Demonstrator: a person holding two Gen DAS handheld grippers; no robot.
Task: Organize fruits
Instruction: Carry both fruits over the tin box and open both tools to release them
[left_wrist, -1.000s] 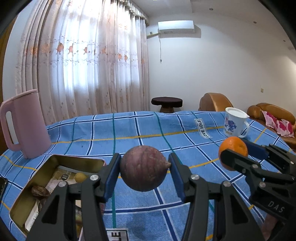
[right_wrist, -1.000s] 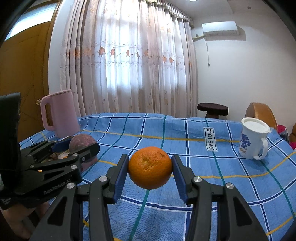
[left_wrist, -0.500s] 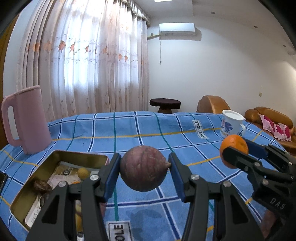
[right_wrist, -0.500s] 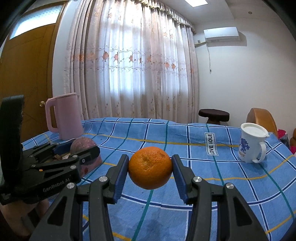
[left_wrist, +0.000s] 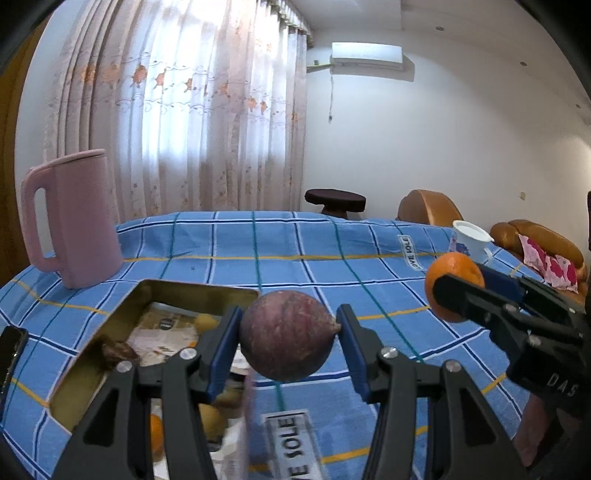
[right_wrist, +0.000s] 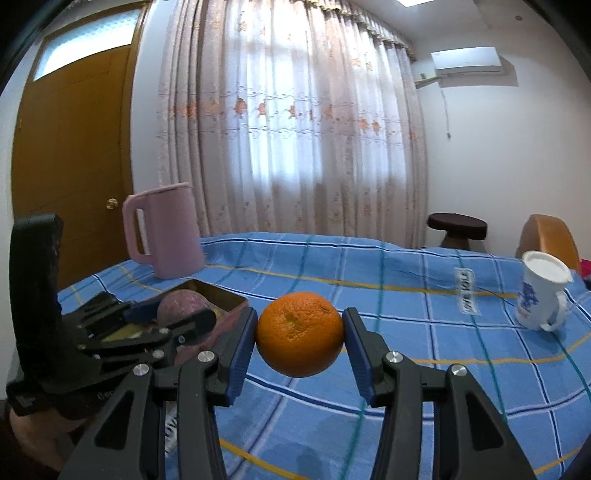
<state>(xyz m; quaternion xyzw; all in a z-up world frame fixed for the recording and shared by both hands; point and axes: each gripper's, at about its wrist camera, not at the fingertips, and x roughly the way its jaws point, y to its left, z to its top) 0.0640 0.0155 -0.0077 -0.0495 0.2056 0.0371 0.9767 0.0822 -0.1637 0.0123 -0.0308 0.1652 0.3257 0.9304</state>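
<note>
The purple fruit (left_wrist: 287, 335) sits clamped between the blue pads of the left tool (left_wrist: 288, 341), held in the air just to the right of the open gold tin (left_wrist: 110, 321), near its right wall. The orange (right_wrist: 300, 333) is pinched the same way in the right tool (right_wrist: 300, 341), also off the surface (right_wrist: 424, 306) and further right, above bare blue checked cloth. Both tools are closed on their fruit with the pads bearing on the widest part, so neither grip looks likely to slip.

The tin already holds a few small things: a yellowish fruit (left_wrist: 205, 322), something brown (left_wrist: 117, 352) at the left, and paper (left_wrist: 162, 330) on the bottom. I would guess the step in hand is setting these two fruits into that tin.

To do it well, the left tool should travel left until the purple fruit is fully over the open interior, clear of the wall, then come down low before the pads part, so the fruit does not roll or bounce onto what lies there. It should aim for a free patch of the bottom. The right tool had better wait its turn, since the two tools are close together and could knock each other over the tin. The pink jug (left_wrist: 74, 221) stands behind the tin, the white mug (right_wrist: 543, 295) far right; both are well apart from the path.
</note>
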